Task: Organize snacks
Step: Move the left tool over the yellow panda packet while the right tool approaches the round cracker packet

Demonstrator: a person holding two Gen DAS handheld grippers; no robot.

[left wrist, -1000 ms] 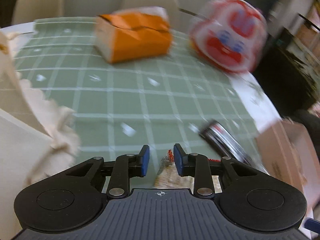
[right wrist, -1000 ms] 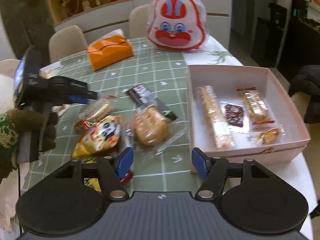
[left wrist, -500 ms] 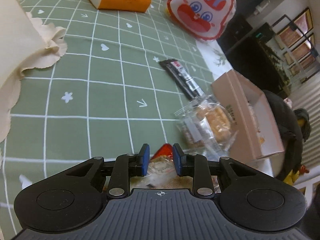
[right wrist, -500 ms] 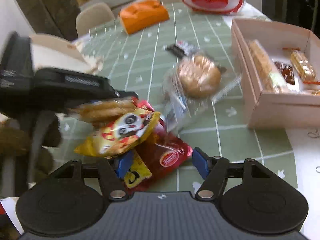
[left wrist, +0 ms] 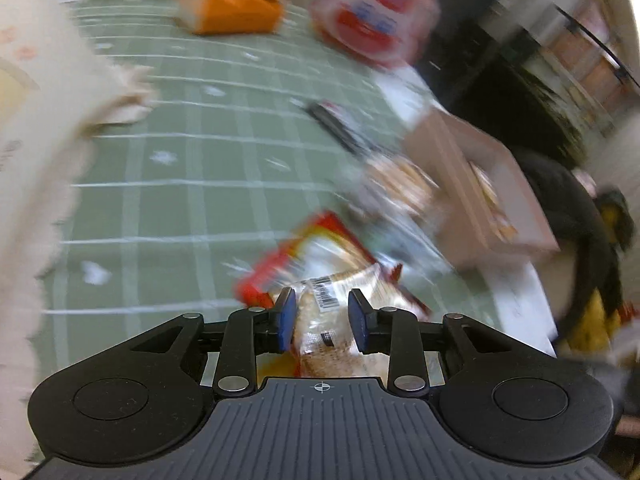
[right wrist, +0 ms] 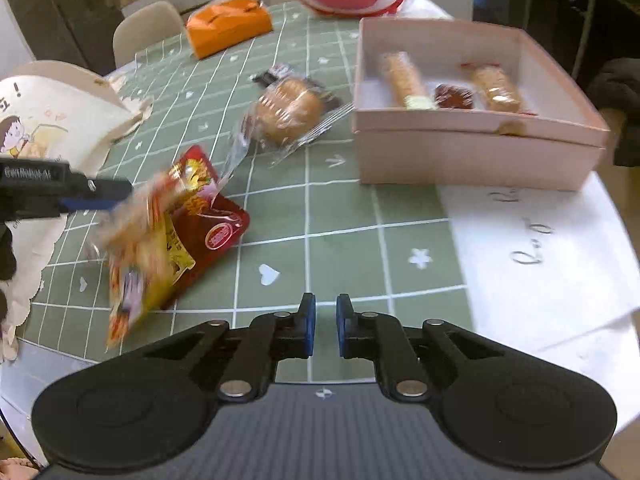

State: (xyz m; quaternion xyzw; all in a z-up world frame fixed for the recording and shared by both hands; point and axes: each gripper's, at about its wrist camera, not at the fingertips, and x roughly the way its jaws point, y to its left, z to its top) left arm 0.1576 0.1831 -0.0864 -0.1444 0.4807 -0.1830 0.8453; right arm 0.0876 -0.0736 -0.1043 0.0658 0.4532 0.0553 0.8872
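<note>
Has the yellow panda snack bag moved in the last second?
Yes. The yellow snack bag has left its spot beside the wrapped bun and now overlaps the red packet, nearer the camera.

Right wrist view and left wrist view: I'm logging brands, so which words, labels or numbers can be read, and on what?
None can be read for certain.
Red foil snack packet: oval logo, too small.
Clear-wrapped biscuit pack in the left gripper: barcode label, digits blurred.
Left gripper's black side: white lettering, blurred.
Cream cartoon paper bag: "!" only.
White table mat: cursive marks, unreadable.
</note>
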